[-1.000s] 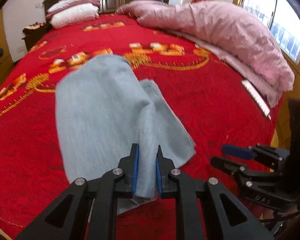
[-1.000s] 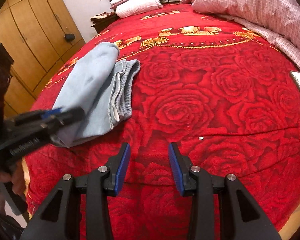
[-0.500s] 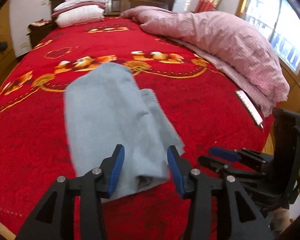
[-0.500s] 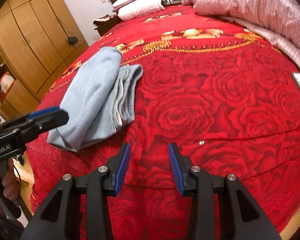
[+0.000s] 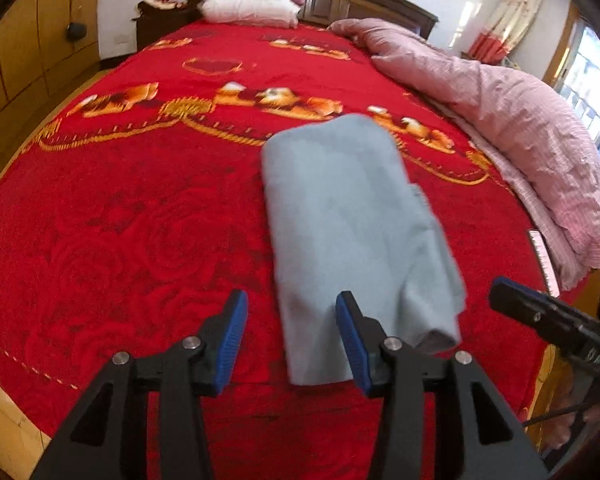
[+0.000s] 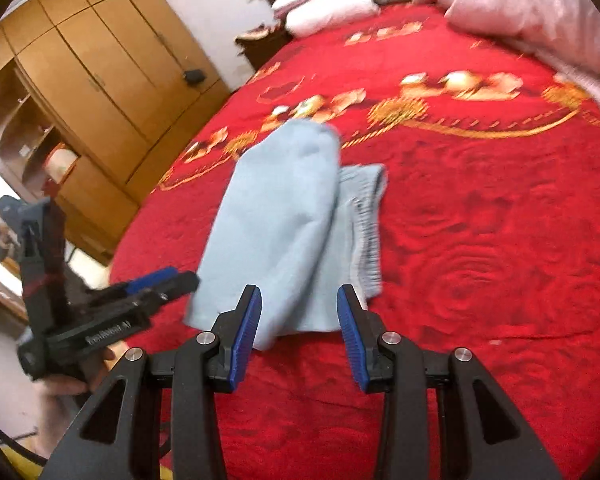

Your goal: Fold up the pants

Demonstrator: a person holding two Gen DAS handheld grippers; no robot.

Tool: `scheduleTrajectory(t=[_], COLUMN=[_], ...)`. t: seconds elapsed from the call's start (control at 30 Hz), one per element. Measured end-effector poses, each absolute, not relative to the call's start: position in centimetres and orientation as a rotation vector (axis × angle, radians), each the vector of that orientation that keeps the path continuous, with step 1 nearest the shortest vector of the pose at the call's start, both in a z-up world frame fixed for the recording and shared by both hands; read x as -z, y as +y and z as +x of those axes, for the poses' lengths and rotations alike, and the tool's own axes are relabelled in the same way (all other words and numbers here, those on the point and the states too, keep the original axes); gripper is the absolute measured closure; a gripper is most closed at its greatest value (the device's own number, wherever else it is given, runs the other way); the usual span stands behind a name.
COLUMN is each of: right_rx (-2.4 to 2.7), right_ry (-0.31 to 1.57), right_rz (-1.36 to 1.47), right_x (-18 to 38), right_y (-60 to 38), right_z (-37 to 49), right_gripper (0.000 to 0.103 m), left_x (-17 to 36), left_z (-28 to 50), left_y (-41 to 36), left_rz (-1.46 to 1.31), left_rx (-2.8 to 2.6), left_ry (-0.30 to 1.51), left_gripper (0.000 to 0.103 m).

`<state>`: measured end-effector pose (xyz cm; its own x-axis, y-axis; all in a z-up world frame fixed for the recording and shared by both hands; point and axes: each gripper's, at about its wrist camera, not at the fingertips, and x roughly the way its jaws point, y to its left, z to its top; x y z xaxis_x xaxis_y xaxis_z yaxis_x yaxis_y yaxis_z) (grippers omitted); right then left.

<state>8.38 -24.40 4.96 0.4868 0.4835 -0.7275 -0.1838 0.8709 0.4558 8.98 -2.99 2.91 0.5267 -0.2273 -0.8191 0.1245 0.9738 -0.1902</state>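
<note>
- Pants, light blue and folded into a long bundle, lie on my red bedspread near the foot edge of the bed.
- From my left wrist camera, the left gripper has its jaws apart and grips nothing; the bundle's near end lies by the right-hand fingertip, which covers part of the cloth's edge, and I cannot tell if it touches.
- Most of the pants sit ahead and to the right of that gap, with bare bedspread before the left-hand finger.
- From my right wrist camera, the right gripper also has its jaws spread wide and holds nothing; the near end of the pants shows right between its blue pads.
- A striped waistband edge shows along the bundle's right side.
- A pink quilt is heaped on the far right side of the bed, well apart from the pants.
- White pillows rest at the headboard.
</note>
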Motion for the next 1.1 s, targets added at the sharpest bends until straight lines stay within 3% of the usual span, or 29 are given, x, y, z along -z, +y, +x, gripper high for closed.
scheduleTrajectory(t=[0.37, 0.53, 0.7, 0.77, 1.1], right_rx=[-0.358, -0.355, -0.381, -0.381, -0.318], right_ry=[1.121, 1.142, 1.126, 1.094, 0.902], right_rz=[0.317, 0.324, 0.300, 0.303, 0.246], right_x=[-2.4, -1.5, -1.2, -1.5, -6.5], right_y=[-21.2, -20.2, -19.7, -20.1, -23.0], right_z=[11.9, 12.1, 12.5, 12.4, 9.9], right_gripper=[0.063, 0.062, 0.063, 0.089, 0.092], left_x=[-1.7, -1.1, -1.0, -1.5, -3.9], left_z=[9.3, 9.5, 9.6, 9.5, 9.9], left_y=[-2.4, -1.7, -1.4, -1.4, -2.3], left_rz=[-0.152, -0.169, -0.188, -0.174, -0.138], left_rx=[0.243, 0.235, 0.241, 0.239, 0.226], left_ry=[0.989, 0.998, 1.005, 0.989, 0.928], left_gripper=[0.046, 0.035, 0.035, 0.035, 0.035])
